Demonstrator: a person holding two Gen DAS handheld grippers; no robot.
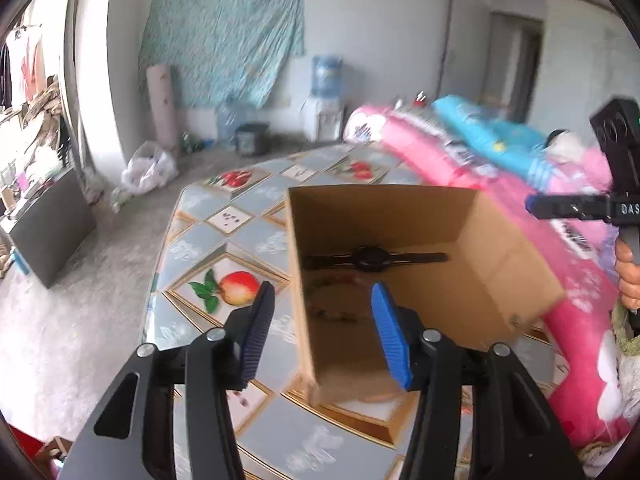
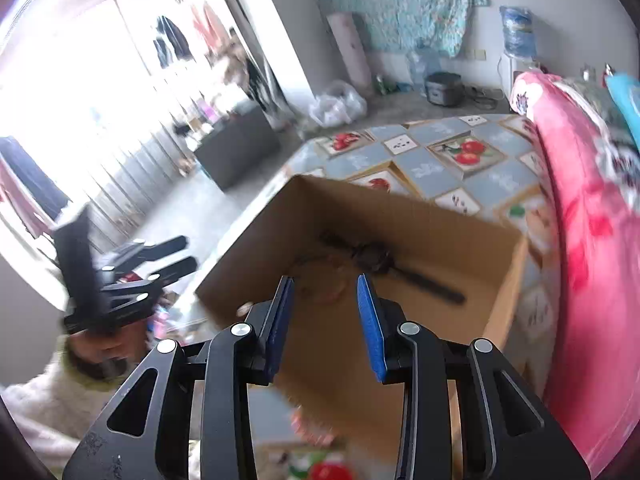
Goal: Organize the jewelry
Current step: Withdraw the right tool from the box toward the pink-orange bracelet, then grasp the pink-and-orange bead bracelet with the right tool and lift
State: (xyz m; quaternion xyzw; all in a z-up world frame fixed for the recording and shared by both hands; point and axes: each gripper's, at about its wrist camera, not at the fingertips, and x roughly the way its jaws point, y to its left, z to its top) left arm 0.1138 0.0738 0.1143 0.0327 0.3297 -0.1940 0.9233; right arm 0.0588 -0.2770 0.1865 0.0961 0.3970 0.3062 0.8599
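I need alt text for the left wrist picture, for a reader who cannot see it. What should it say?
An open cardboard box stands on a fruit-patterned tablecloth, with a black wristwatch and a blurred beaded piece inside. The left claw hangs open and empty in front of it. Pink bedding lies behind, and the right claw shows at the right edge.

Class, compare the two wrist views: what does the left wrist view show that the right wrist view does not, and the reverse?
Only the left wrist view: an apple picture on the tablecloth beside the cardboard box.
Only the right wrist view: a bright window and hanging clothes.
Both: the box holding a black wristwatch and a water dispenser.
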